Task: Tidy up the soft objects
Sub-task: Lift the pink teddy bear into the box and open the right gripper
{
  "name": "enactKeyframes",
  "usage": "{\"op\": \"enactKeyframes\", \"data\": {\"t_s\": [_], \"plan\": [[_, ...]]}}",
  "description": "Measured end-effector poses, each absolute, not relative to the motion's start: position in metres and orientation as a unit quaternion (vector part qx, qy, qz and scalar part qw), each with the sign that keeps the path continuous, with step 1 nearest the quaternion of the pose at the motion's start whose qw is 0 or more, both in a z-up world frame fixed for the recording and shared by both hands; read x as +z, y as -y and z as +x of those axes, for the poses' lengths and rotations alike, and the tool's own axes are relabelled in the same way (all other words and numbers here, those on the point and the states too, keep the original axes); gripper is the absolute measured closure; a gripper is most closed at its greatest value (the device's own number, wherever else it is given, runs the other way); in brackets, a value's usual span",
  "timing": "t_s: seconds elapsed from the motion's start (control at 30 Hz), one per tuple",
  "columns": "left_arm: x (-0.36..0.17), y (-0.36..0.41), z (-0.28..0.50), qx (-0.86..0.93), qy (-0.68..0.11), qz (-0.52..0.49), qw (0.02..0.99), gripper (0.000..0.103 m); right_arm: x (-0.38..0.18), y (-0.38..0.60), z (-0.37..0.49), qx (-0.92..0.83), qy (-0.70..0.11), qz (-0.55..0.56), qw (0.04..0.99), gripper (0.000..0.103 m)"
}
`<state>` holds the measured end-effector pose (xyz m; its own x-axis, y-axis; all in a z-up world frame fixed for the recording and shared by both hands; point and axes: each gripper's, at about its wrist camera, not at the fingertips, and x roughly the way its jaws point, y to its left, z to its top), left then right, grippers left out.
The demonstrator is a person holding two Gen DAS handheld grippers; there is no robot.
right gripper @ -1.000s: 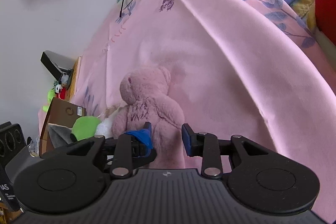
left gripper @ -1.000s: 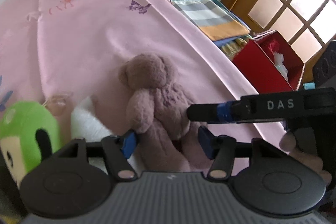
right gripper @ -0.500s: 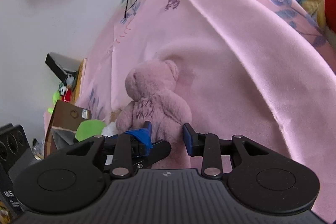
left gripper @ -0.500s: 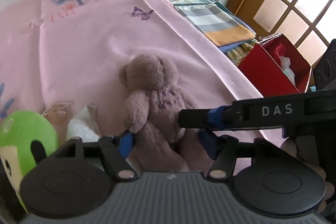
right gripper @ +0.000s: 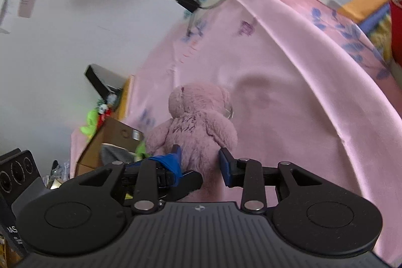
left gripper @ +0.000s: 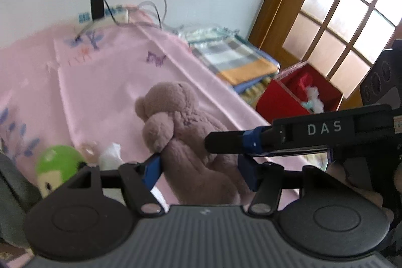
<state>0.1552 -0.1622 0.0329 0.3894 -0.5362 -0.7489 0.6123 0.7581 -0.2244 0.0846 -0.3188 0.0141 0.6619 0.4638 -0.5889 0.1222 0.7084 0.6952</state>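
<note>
A pink-brown teddy bear (left gripper: 186,132) is held off the pink bedsheet (left gripper: 105,82). My left gripper (left gripper: 201,170) has its blue pads on either side of the bear's lower body and grips it. My right gripper (right gripper: 201,162) is shut on the bear (right gripper: 198,124) from the other side, and its black finger (left gripper: 276,140) crosses the left wrist view. A green plush toy (left gripper: 60,165) and a white soft item (left gripper: 110,155) lie on the bed at lower left.
A red box (left gripper: 299,99) with items inside stands right of the bed, beside folded checked blankets (left gripper: 233,59). A charger and cables (left gripper: 98,4) lie at the bed's head. A cardboard box (right gripper: 113,142) with more toys sits at the left in the right wrist view.
Both grippers have risen with the bear between them; the bear is lifted off the sheet. The green toy and white item have dropped lower and further away in the left view.
</note>
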Motion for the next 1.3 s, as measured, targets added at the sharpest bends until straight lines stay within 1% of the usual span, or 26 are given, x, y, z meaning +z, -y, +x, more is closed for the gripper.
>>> {"op": "enactKeyframes", "data": {"t_s": [0.17,0.3,0.5,0.67,0.8,1.03,1.17,1.3], "plan": [[0.067,0.139,0.146,-0.339,-0.387,0.036,0.856,0.042,0.048,0.293,0.090,0.131,-0.366,0.343,0.855,0.086],[0.095,0.106,0.141,-0.316,-0.348,0.026,0.882,0.042,0.075,0.259,0.106,0.173,-0.344,0.315,0.867,0.085],[0.134,0.033,0.136,-0.255,-0.289,0.014,0.922,0.042,0.108,0.182,0.142,0.256,-0.321,0.268,0.871,0.086],[0.150,-0.039,0.136,-0.191,-0.267,0.001,0.945,0.042,0.113,0.104,0.178,0.320,-0.328,0.228,0.859,0.086],[0.145,-0.093,0.141,-0.136,-0.267,-0.016,0.954,0.042,0.106,0.041,0.208,0.365,-0.350,0.181,0.844,0.086],[0.112,-0.180,0.162,-0.056,-0.298,-0.059,0.951,0.042,0.071,-0.054,0.257,0.421,-0.420,0.112,0.796,0.086],[0.091,-0.221,0.180,-0.016,-0.326,-0.101,0.940,0.042,0.054,-0.092,0.275,0.432,-0.444,0.084,0.780,0.086],[0.071,-0.246,0.199,0.021,-0.353,-0.127,0.927,0.042,0.038,-0.116,0.292,0.441,-0.466,0.057,0.765,0.086]]}}
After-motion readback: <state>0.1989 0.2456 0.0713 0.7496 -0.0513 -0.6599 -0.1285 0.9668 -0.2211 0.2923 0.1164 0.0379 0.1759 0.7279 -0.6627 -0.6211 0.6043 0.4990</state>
